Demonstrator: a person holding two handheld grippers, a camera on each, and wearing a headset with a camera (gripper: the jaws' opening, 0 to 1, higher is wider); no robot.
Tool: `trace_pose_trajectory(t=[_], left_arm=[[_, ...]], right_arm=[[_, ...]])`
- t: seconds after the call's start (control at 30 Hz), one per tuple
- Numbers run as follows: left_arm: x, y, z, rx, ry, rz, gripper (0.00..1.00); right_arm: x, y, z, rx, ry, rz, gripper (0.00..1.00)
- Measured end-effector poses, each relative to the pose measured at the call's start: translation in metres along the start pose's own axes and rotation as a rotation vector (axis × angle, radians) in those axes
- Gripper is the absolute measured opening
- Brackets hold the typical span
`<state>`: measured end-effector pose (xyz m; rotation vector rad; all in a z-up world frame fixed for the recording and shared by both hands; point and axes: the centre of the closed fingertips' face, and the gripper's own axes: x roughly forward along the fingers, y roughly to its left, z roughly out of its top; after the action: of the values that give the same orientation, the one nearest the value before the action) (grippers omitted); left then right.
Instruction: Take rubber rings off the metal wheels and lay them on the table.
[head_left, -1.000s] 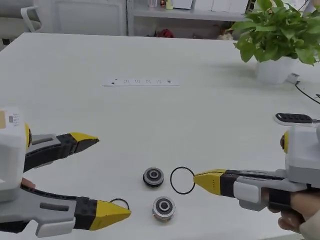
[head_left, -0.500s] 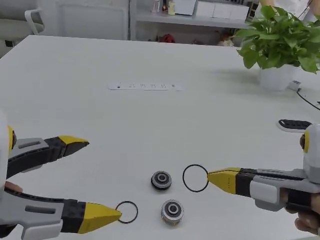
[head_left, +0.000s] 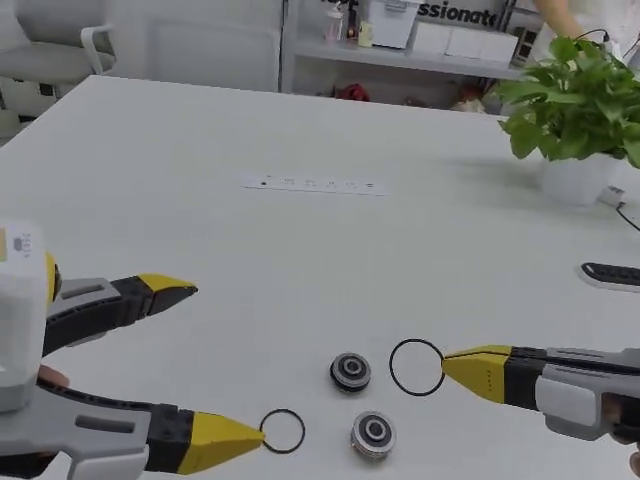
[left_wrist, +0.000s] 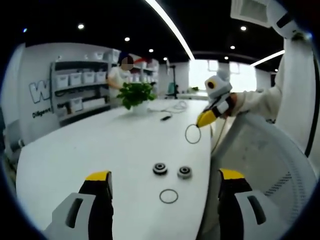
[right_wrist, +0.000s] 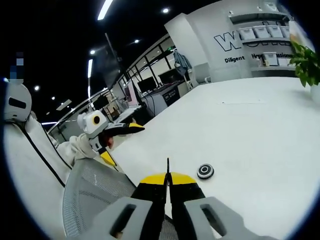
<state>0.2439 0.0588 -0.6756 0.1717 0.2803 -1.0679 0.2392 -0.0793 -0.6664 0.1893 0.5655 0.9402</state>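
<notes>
Two metal wheels (head_left: 351, 371) (head_left: 373, 435) sit near the table's front edge; they are also in the left gripper view (left_wrist: 160, 169) (left_wrist: 184, 172). My right gripper (head_left: 450, 362) is shut on a black rubber ring (head_left: 417, 367), held just right of the wheels. In the right gripper view the ring (right_wrist: 167, 165) shows edge-on above the closed jaws (right_wrist: 167, 176), with one wheel (right_wrist: 205, 171) beyond. A second ring (head_left: 282, 431) lies flat on the table, just off the lower tip of my open left gripper (head_left: 205, 362). The left gripper view shows that loose ring (left_wrist: 168, 196).
A white strip (head_left: 315, 184) lies at mid-table. A potted plant (head_left: 575, 110) stands at the back right, with a flat black device (head_left: 612, 272) nearer the right edge. Shelves and a chair stand behind the white table (head_left: 200, 200).
The head camera has shifted. My left gripper's lower tip has drawn back off the loose ring, which now lies fully in sight. The right gripper still holds its ring.
</notes>
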Motion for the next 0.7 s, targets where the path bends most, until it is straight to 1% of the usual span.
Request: trace_pose_trajectory(t=[0.1, 0.13, 0.17, 0.23, 0.4, 0.6, 0.7], left_arm=[[-0.001, 0.001, 0.0, -0.009, -0.008, 0.001, 0.88], [-0.001, 0.0, 0.0, -0.008, -0.009, 0.001, 0.88], [-0.001, 0.0, 0.0, -0.006, -0.009, 0.0, 0.88], [0.0, -0.001, 0.0, 0.003, -0.006, -0.005, 0.88], [0.0, -0.003, -0.005, 0.024, 0.012, -0.014, 0.89], [-0.002, -0.002, -0.005, 0.001, -0.008, -0.018, 0.89], [-0.003, 0.0, -0.005, -0.006, -0.017, -0.014, 0.91]], right_arm=[[0.006, 0.006, 0.007, -0.01, -0.013, 0.015, 0.0], [0.009, 0.009, 0.009, -0.004, -0.019, 0.032, 0.0], [0.014, 0.012, 0.009, -0.005, -0.011, 0.042, 0.0], [0.02, 0.013, 0.007, -0.025, 0.004, 0.042, 0.0], [0.031, 0.02, 0.005, -0.029, 0.021, 0.068, 0.0], [0.043, 0.026, 0.005, -0.031, 0.03, 0.088, 0.0], [0.052, 0.031, 0.003, -0.03, 0.04, 0.105, 0.0]])
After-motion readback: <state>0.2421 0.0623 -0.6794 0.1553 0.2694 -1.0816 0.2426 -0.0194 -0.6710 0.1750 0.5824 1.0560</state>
